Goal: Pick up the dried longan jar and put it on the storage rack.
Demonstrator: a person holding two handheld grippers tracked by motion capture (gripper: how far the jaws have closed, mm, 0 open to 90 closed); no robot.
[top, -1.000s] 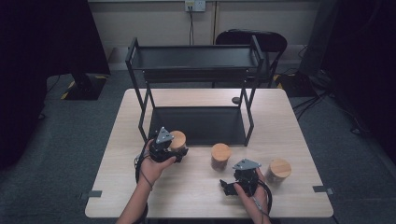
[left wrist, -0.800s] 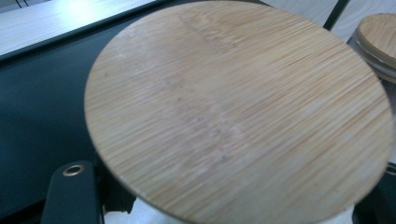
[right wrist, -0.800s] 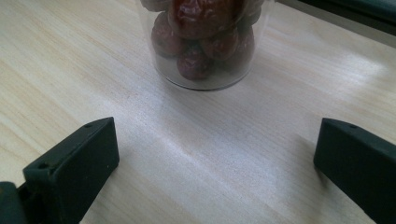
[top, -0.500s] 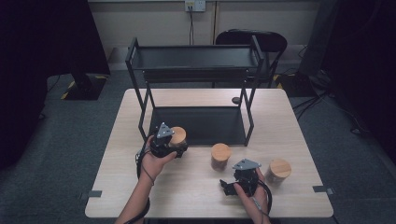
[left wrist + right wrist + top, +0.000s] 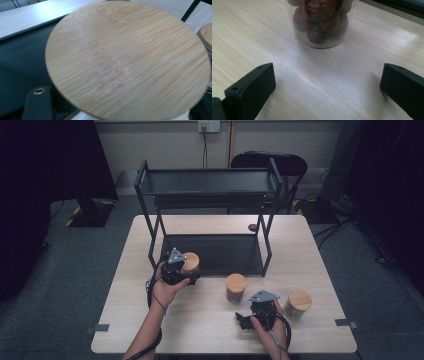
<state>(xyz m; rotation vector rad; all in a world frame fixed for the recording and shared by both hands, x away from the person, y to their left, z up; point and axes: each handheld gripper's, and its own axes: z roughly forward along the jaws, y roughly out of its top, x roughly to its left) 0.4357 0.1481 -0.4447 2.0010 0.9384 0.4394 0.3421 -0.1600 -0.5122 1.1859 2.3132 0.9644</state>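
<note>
A glass jar with a round bamboo lid (image 5: 190,262) is at the front left of the black shelf's lower tray (image 5: 215,254). My left gripper (image 5: 186,273) is shut on it. In the left gripper view the lid (image 5: 125,60) is close up, with one black finger (image 5: 37,103) beside it at the lower left. A second jar (image 5: 236,288), filled with red dried fruit (image 5: 320,22), stands on the table mid-front. My right gripper (image 5: 257,311) rests on the table just short of it, open, with bare wood between its fingertips (image 5: 327,82).
The two-level black metal shelf (image 5: 210,185) stands at the back half of the wooden table (image 5: 150,320). A third lidded jar (image 5: 299,303) stands right of my right hand. A small dark object (image 5: 253,227) lies by the shelf's right legs. A chair (image 5: 270,162) is behind the table.
My left gripper has carried its jar a little farther toward the shelf's lower tray. The right gripper has stayed in place.
</note>
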